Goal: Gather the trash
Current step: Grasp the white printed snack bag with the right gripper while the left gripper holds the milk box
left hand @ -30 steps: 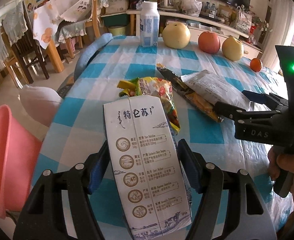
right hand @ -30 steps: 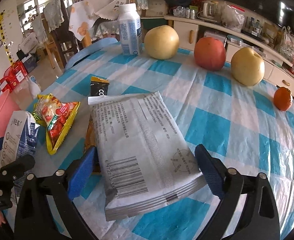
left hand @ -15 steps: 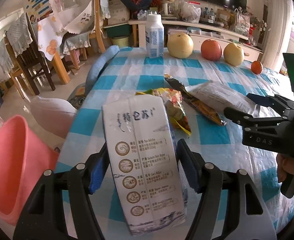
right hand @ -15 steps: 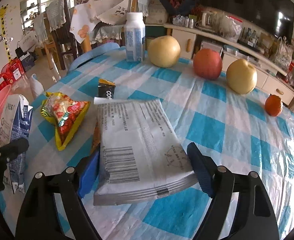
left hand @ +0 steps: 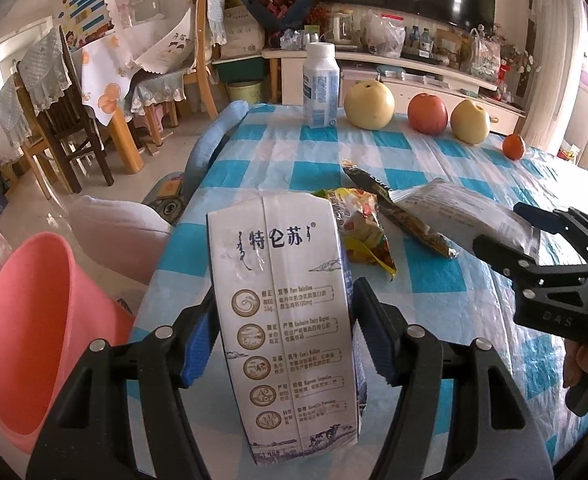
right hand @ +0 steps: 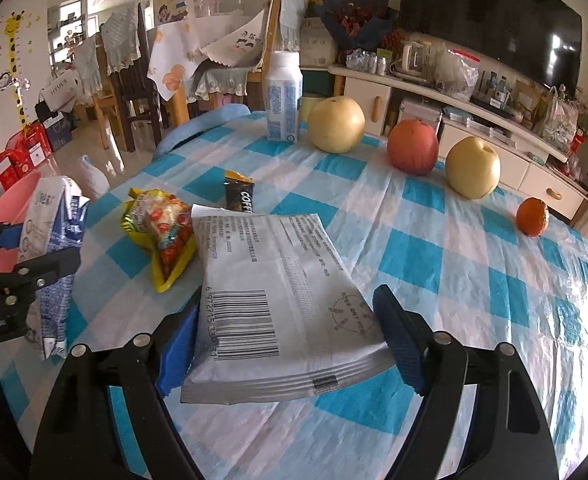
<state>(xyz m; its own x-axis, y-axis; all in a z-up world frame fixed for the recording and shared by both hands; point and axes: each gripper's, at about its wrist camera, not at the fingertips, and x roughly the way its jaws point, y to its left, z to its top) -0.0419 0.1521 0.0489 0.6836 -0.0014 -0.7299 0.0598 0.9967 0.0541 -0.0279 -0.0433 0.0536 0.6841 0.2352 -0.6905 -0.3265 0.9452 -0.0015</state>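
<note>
Bucket (left hand: 49,320), pink and open-mouthed, stands off the left edge of the tabletop (left hand: 454,312), which wears a blue-and-white checked cloth. Just beside it, the left tongs (left hand: 283,332) clamp a flattened milk carton (left hand: 285,320) by its two long sides, both blue pads pressed on it; their jaws have just been closing a little further on the carton, which is lifted above the cloth near the table's left edge, with its printed top end leaning away from the camera. Behind the carton lies a yellow-and-red snack wrapper (right hand: 161,236), and past that a dark coffee sachet (right hand: 239,196), both flat on the cloth. To their right, the right tongs (right hand: 289,332) grip a wide grey foil bag (right hand: 281,292) with a barcode on it; the pads press its two side edges, and the jaws stand wide because the bag is wide. They have closed somewhat onto it within the last moment. The bag's near end is raised off the cloth. Along the far side of the tabletop stand a white bottle (right hand: 283,96), a yellow pear (right hand: 336,124), a red apple (right hand: 412,146), a second yellow pear (right hand: 472,168) and, rightmost, a small orange (right hand: 532,216), all well apart from the wrappers.
</note>
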